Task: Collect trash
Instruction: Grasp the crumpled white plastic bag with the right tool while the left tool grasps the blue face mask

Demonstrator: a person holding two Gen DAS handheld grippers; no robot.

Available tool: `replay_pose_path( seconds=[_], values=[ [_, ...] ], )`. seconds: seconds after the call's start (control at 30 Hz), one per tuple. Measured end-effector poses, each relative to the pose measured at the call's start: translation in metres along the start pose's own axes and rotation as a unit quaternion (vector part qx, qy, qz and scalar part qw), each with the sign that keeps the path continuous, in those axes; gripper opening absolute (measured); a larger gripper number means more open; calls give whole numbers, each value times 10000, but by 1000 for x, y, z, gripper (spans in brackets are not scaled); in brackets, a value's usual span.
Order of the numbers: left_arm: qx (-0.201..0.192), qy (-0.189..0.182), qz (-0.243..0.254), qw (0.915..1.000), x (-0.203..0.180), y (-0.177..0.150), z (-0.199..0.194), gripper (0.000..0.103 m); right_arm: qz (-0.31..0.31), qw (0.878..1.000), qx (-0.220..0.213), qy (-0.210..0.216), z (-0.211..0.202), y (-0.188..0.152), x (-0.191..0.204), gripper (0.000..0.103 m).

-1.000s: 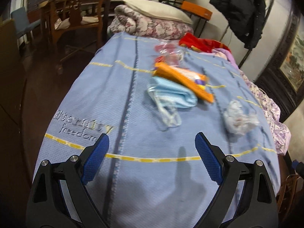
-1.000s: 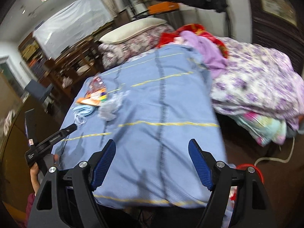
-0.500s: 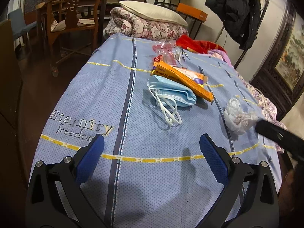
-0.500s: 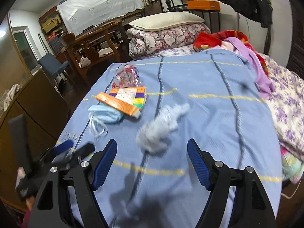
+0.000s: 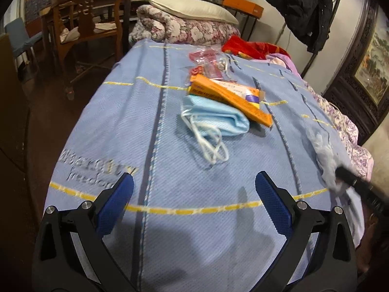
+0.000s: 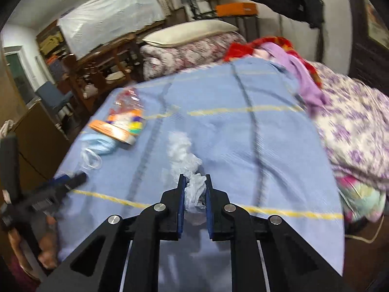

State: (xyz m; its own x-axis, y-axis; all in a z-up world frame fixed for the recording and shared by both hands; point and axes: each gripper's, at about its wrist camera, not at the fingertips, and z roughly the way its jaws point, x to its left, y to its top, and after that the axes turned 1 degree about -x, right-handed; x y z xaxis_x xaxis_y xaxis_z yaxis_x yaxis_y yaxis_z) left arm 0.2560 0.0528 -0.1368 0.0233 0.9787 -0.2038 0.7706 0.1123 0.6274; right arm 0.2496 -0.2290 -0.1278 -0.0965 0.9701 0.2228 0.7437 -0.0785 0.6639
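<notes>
In the right wrist view, your right gripper [image 6: 194,189] sat at lower centre of the frame with its blue pads pinched narrow on a crumpled white tissue [image 6: 186,160]. The near end of the tissue was caught between the pads, and the rest trailed up and away over the blue blanket [image 6: 255,146]. In the left wrist view the same tissue [image 5: 324,153] showed at the right edge, blurred, with the dark tip of your right gripper [image 5: 345,176] on its lower end.

Your left gripper [image 5: 194,192] hung at the bottom of its own frame with the jaws spread wide and nothing between the pads, above the blanket [image 5: 145,126] near a yellow stripe.

The rest of the trash lay in a cluster just above the centre of the left view. A folded blue face mask [image 5: 216,119] lay with its white ear loops spilling toward the lower right. An orange carton [image 5: 231,98] rested partly across the mask's upper edge. A clear plastic bag with red print [image 5: 209,62] lay just beyond the carton. In the right wrist view that cluster sat at centre left, well apart from the held tissue.
</notes>
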Motion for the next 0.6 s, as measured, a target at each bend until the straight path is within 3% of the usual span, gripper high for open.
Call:
replay_pose_path(
  seconds=[0.2, 0.27, 0.37, 0.5, 0.6],
  values=[
    [52, 305, 284, 9991, -19, 30, 22, 96, 45, 9998, -175, -25, 4, -3, -15, 24],
    [187, 239, 348, 9989, -24, 38, 33, 96, 92, 9998, -153, 38, 8, -4, -17, 27],
    [362, 348, 322, 9982, -27, 47, 52, 96, 284, 9990, -72, 335, 12, -4, -26, 33],
    [190, 697, 216, 9972, -20, 51, 55, 96, 187, 9987, -59, 467, 12, -4, -23, 41],
    [168, 679, -3, 9976, -2, 45, 47, 88, 20, 9990, -62, 437, 12, -6, -16, 47]
  ],
)
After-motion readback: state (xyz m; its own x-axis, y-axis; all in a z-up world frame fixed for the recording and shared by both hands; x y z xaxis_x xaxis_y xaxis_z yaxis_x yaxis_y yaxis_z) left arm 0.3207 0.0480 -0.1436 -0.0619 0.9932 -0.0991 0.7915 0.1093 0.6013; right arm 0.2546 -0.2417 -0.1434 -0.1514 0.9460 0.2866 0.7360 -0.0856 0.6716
